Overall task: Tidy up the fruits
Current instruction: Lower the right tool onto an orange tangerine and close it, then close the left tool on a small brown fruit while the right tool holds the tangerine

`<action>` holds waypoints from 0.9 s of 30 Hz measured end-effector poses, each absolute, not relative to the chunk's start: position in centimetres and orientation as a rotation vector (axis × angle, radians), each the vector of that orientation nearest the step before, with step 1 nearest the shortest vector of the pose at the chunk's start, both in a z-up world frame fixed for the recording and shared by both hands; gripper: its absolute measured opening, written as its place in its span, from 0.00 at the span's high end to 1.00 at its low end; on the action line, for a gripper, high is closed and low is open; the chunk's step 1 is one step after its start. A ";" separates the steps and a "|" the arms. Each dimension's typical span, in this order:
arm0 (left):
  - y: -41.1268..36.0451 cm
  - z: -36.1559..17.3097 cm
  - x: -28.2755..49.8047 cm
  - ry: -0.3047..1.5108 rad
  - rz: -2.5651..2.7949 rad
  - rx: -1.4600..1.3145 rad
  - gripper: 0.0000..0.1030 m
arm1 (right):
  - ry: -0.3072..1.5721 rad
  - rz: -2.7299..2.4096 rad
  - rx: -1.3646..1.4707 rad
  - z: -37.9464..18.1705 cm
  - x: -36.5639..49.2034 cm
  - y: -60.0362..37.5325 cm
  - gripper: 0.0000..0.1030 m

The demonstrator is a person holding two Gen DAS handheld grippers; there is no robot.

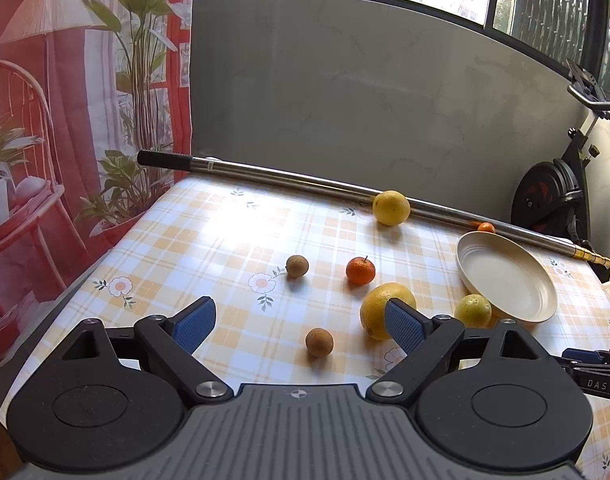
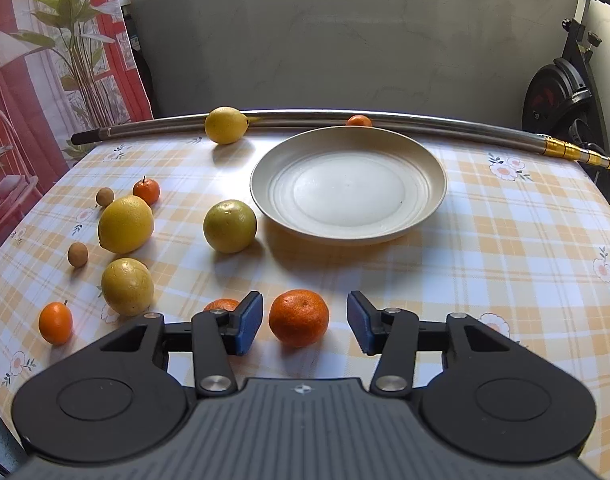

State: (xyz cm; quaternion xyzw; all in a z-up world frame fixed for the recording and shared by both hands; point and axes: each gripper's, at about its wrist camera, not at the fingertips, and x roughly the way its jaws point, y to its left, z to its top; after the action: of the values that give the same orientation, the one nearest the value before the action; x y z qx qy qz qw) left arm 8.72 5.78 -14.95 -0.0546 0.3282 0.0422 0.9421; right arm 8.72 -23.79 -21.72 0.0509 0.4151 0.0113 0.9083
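Judging by the plate (image 2: pixel 265 184), I have barely begun: it holds nothing, and every fruit I can see lies loose on the checked cloth (image 2: pixel 505 248).

My right gripper (image 2: pixel 303 322) brackets a mandarin (image 2: pixel 298 317) near the front edge. Its fingers stand narrow on either side, with a gap showing at each pad, so I count it as not yet gripped. My left gripper (image 1: pixel 301 324) hangs wide and empty over a small brown fruit (image 1: pixel 319 342), with a big lemon (image 1: pixel 375 312) partly behind its right finger.

Left to move: the lemons and greenish citrus to the plate's left, several more small oranges, and both brown fruits.

A metal pole (image 2: pixel 425 126) lies along the far edge. One lemon (image 2: pixel 226 125) and a small orange (image 2: pixel 359 121) rest against it behind the plate, so I expect an awkward reach there. Another orange (image 2: pixel 221 305) sits just beside my right gripper's left finger and could get nudged.
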 end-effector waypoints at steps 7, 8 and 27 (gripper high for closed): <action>5.5 -15.5 8.8 0.689 0.076 -0.103 0.11 | 0.870 0.025 0.133 -22.7 9.0 -23.9 0.52; 5.4 -15.5 8.8 0.690 0.075 -0.101 0.11 | 0.872 0.027 0.136 -22.8 9.1 -23.9 0.52; 5.2 -16.0 8.9 0.723 0.042 -0.085 0.11 | 0.898 0.019 0.223 -23.8 10.0 -24.4 0.59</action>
State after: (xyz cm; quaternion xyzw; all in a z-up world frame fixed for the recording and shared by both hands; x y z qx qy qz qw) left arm 8.86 5.25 -15.97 -0.0417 0.3533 0.0206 0.9343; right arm 10.04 -24.43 -23.82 0.1073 0.4331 0.0091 0.8949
